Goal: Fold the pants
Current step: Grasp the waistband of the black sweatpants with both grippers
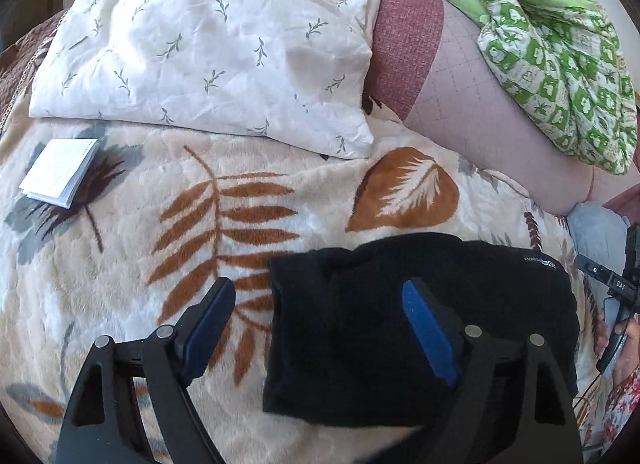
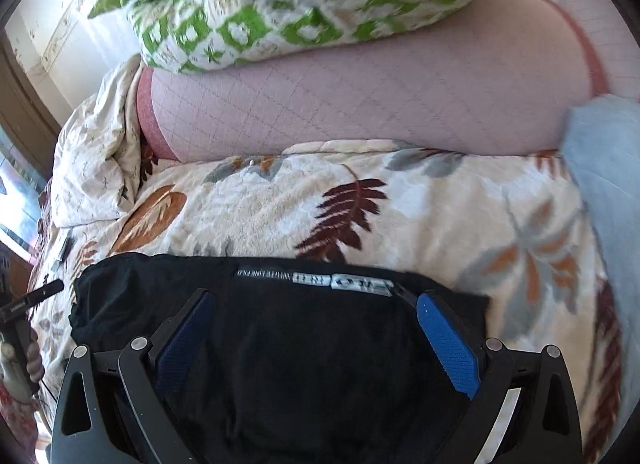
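Observation:
Black pants (image 1: 424,324) lie folded into a compact rectangle on a leaf-print blanket (image 1: 240,224). My left gripper (image 1: 320,296) is open and empty, hovering over the pants' left edge; one blue pad is over the blanket, the other over the pants. In the right wrist view the pants (image 2: 300,344) show a waistband with a white label (image 2: 316,278) at the far edge. My right gripper (image 2: 314,308) is open and empty above the pants, fingers straddling the middle.
A white leaf-print pillow (image 1: 208,44) lies at the back left, and a small booklet (image 1: 60,172) lies on the blanket at left. A pink quilted cushion (image 2: 360,104) and a green-white quilt (image 2: 300,4) lie behind. A light blue cloth (image 2: 604,184) is at right.

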The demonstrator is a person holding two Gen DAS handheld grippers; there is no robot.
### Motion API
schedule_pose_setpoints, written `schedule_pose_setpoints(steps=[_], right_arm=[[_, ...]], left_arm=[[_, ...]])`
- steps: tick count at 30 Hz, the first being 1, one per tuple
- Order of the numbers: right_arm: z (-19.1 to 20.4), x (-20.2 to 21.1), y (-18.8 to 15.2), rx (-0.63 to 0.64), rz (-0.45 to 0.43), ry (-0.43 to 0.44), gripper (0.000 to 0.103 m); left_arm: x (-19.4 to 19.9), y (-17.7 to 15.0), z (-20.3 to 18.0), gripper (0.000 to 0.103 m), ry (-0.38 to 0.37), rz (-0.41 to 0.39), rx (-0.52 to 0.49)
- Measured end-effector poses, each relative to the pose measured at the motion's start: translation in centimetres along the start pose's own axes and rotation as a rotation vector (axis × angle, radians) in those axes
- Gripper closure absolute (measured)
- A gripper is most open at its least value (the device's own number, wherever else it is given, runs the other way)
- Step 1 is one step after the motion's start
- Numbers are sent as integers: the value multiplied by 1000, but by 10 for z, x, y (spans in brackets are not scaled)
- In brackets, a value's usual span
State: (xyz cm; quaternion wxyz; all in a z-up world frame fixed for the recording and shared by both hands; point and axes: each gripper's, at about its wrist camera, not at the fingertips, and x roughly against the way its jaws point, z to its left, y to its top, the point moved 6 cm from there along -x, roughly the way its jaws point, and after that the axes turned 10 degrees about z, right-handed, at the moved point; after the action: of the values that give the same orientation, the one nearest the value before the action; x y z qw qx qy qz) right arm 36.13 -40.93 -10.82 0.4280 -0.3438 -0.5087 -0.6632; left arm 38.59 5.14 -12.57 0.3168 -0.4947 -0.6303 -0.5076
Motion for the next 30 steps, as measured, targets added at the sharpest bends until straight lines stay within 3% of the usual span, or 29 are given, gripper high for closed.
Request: schedule_pose_setpoints(steps=[8, 16, 18, 19, 20, 22, 25, 26, 30], right_arm=[[6, -60, 27, 80, 84, 2, 1], [0, -83, 22, 142, 135, 31, 2], [4, -84, 16, 188, 149, 21, 3], [7, -85, 13, 213, 152, 9, 4], [10, -86, 8, 253, 158, -15, 8], [11, -82, 3, 285, 155, -32, 16], [10, -74, 2, 276, 145, -14, 44], [11, -71, 1, 273, 143, 0, 62], [17, -62, -4, 280, 139, 5, 78]], left_arm=[[-35, 12, -8, 18, -26, 27, -59], [-41, 11, -28, 16, -45, 35, -139], [-43, 8, -33, 29, -3, 29, -169], [-43, 7, -35, 57, 39, 23, -183], [-44, 7, -36, 76, 65, 23, -193], [-43, 6, -39, 85, 38, 29, -199], [-40, 5, -46, 88, 72, 14, -219], [-39, 6, -50, 88, 83, 6, -227], [-21, 9, -62, 88, 103, -38, -252]])
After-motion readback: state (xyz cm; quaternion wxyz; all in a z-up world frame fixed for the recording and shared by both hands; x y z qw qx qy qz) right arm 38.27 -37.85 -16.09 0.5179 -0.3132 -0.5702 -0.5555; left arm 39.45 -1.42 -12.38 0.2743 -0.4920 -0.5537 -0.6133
